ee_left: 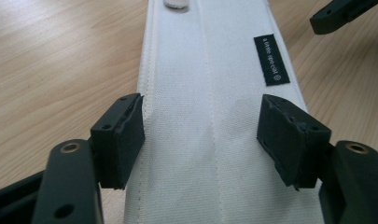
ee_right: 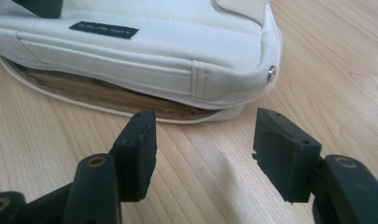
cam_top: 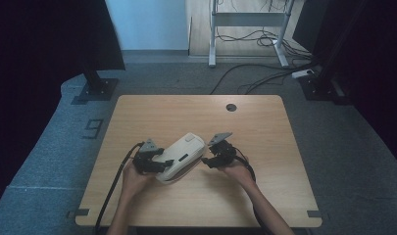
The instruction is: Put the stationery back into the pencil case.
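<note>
Pads of the left gripper (ee_left: 200, 140) stand apart over the near end of the white canvas pouch (ee_left: 210, 93), one at each long edge of its top face; the cloth lies between them, but whether either pad touches it I cannot tell. The black label (ee_left: 270, 60) sits further along the pouch, near its right edge in the left gripper view, and a pale tab (ee_left: 176, 3) shows at the far end.

The right gripper (ee_right: 203, 144) has its jaws parted too, with bare wood between them, just short of the pouch's open zip edge (ee_right: 130, 100). A metal rivet (ee_right: 271, 73) marks the corner of the pouch nearest that gripper.

From the high view, the left gripper (cam_top: 154, 164) is at the pouch's (cam_top: 181, 156) nearer left end and the right gripper (cam_top: 213, 159) just beside its right side, each held in a hand (cam_top: 135, 178) coming in from the near edge of the table (cam_top: 264, 196). The pouch lies slantwise a little nearer the near edge than the far one, about midway between the left and right edges. A round cable hole (cam_top: 231, 107) sits near the far edge.
</note>
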`<state>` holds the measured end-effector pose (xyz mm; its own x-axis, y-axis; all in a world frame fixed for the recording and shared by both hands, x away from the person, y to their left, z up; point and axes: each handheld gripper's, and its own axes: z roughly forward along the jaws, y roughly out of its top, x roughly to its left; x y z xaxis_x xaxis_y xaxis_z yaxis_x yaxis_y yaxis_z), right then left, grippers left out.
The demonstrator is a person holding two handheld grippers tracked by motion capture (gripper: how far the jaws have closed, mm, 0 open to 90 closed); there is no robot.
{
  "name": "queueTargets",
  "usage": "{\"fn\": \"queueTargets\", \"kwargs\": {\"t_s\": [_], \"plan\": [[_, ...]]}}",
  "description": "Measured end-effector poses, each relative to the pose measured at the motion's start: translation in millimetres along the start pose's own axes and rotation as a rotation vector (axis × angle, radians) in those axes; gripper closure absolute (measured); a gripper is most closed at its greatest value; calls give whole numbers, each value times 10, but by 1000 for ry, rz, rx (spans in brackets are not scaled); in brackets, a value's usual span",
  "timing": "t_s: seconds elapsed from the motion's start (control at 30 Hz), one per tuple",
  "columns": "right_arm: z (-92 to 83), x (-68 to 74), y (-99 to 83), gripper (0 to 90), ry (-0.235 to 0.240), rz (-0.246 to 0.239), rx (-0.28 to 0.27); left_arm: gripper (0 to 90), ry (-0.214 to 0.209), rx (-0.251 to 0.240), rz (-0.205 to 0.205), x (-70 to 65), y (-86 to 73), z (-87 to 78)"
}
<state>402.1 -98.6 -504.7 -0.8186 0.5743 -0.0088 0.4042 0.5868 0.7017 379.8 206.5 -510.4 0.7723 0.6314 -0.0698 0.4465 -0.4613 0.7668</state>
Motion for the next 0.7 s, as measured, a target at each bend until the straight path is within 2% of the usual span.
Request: {"fn": "queueTargets", "kwargs": {"t_s": [0.03, 0.13, 0.2, 0.43, 0.5, 0.57, 0.7], "plan": [[-10, -7, -14, 367, 1, 7, 1, 301, -12, -6, -17, 8, 7, -18], [-21, -12, -31, 347, 2, 14, -1, 298, -18, -4, -30, 16, 12, -37], [-58, -25, -67, 317, -1, 16, -8, 290, -20, -12, -43, 29, 27, -110], [-183, -32, -131, 271, -18, 13, -28, 253, -5, -35, -47, 15, 61, -290], [-230, -37, -150, 250, -20, 12, -37, 220, -6, -27, -43, 8, 61, -330], [-301, -38, -182, 215, -29, 12, -42, 195, 10, -13, -40, 0, 52, -372], [-368, -39, -227, 185, -37, 17, -40, 174, 18, -10, -40, 4, 33, -405]]}}
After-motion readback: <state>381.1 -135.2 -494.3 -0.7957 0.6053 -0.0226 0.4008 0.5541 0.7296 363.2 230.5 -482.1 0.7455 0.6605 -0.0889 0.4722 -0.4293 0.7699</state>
